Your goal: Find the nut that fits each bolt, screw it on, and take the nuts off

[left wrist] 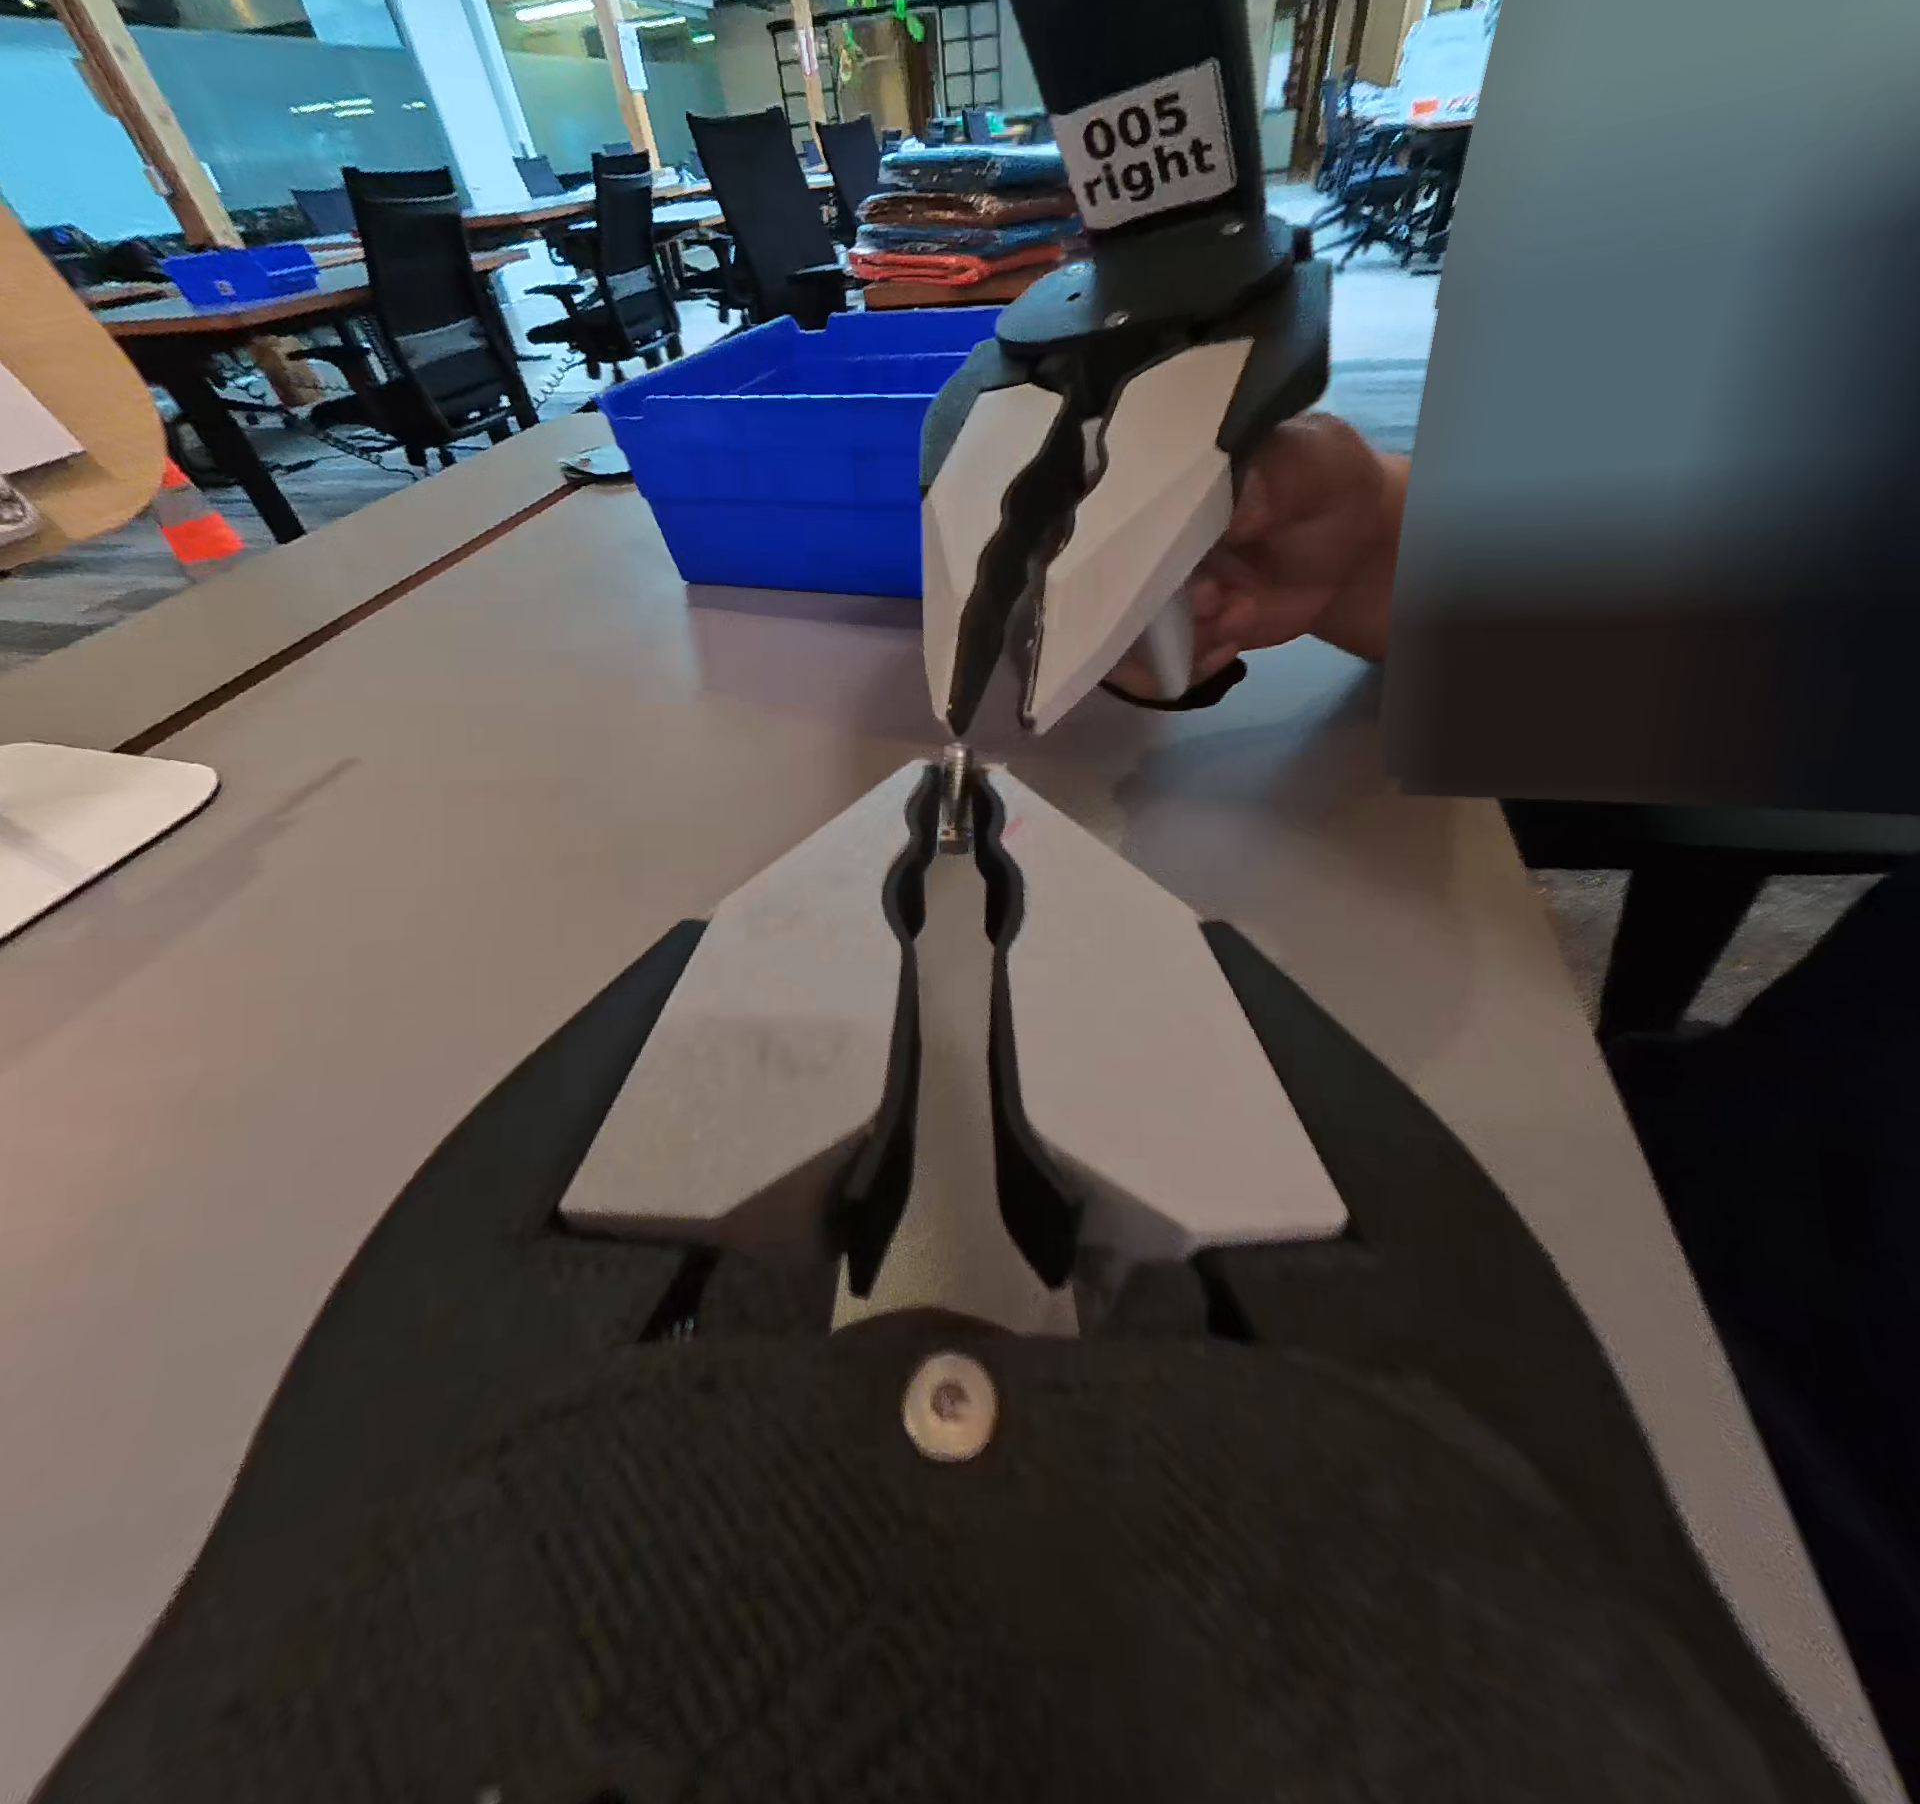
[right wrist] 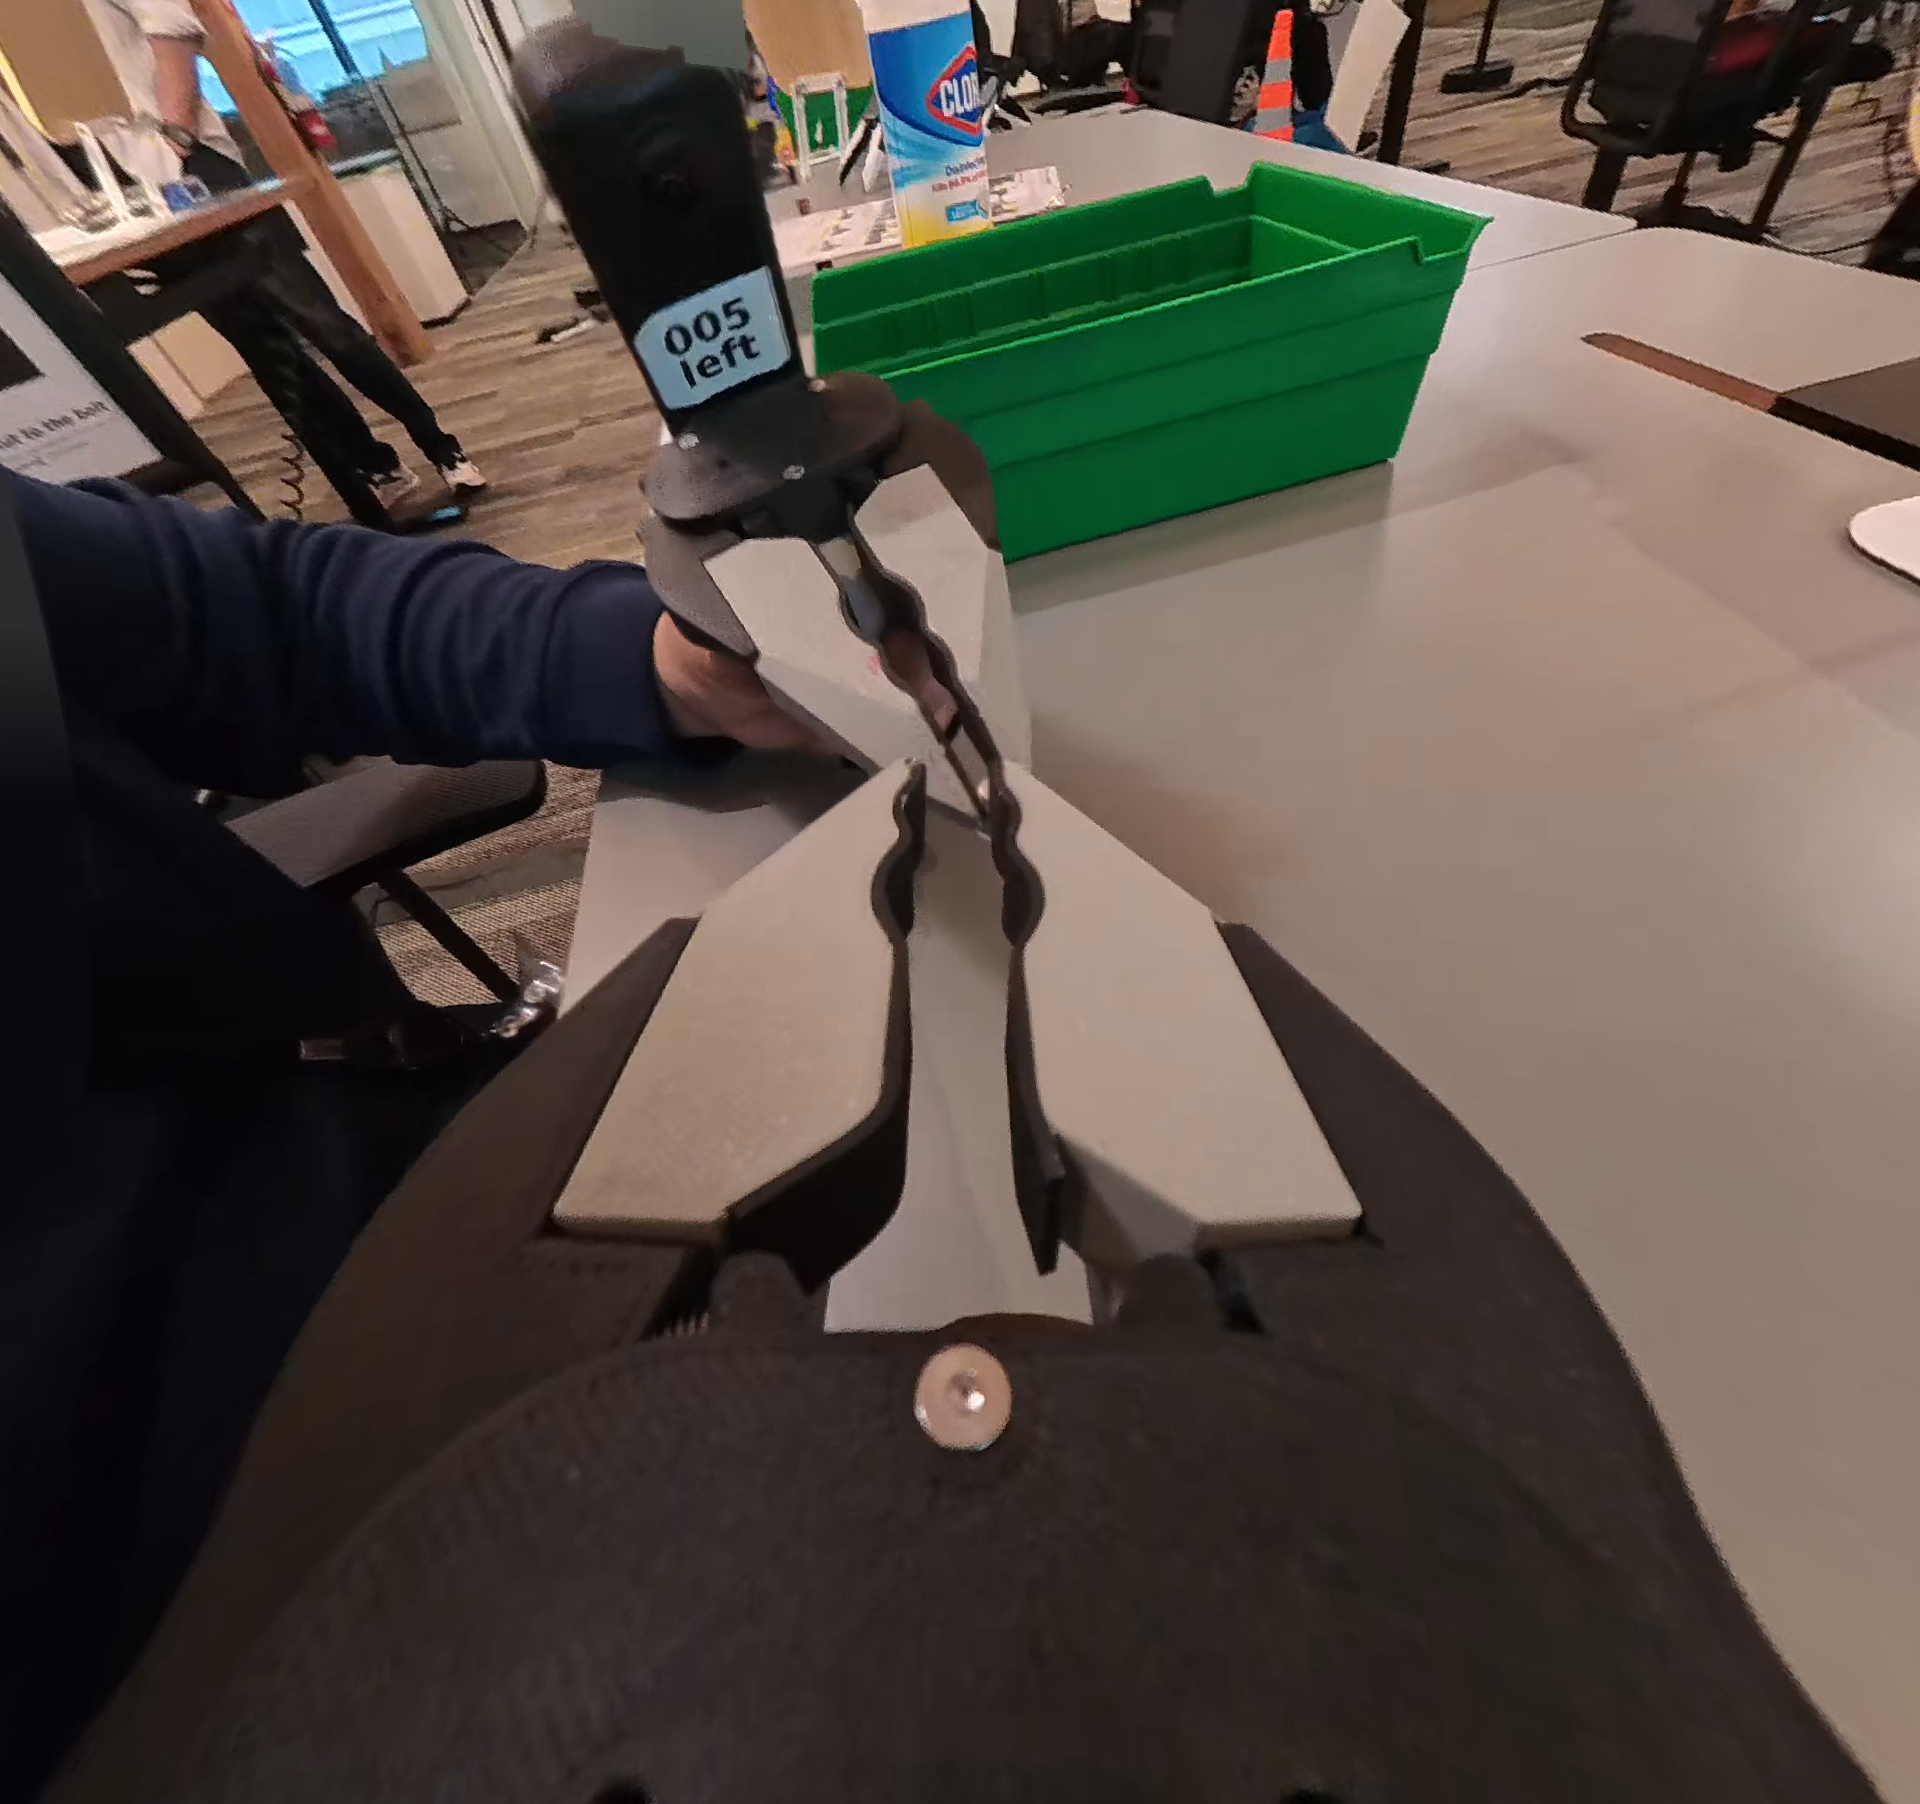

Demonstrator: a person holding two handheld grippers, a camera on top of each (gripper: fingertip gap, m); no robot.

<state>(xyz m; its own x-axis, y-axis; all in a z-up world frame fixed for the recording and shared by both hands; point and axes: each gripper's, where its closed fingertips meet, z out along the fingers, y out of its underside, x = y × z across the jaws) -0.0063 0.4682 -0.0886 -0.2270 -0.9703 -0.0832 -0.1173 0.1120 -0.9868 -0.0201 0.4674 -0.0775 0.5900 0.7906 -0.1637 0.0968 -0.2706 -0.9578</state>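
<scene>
My left gripper (left wrist: 954, 786) is shut on a small silver bolt (left wrist: 954, 804). The bolt's threaded end pokes out past the fingertips, a little above the grey table (left wrist: 520, 871). My right gripper (left wrist: 992, 720) comes down from above, its jaws a narrow gap apart and its tips just over the bolt's end. I see no nut between them. In the right wrist view my right gripper (right wrist: 956, 786) stands slightly open, and the tips of the left gripper (right wrist: 982, 804) reach into the gap. The bolt is mostly hidden there.
A blue bin (left wrist: 790, 466) stands on the table behind the grippers. A green bin (right wrist: 1132, 383) and a spray bottle (right wrist: 930, 92) stand at the far side. A white pad (left wrist: 83, 819) lies at the left. A person's hand (left wrist: 1299, 549) and dark sleeve (right wrist: 343, 632) hold the grippers. Both grippers' tips are close together, under 4 cm apart.
</scene>
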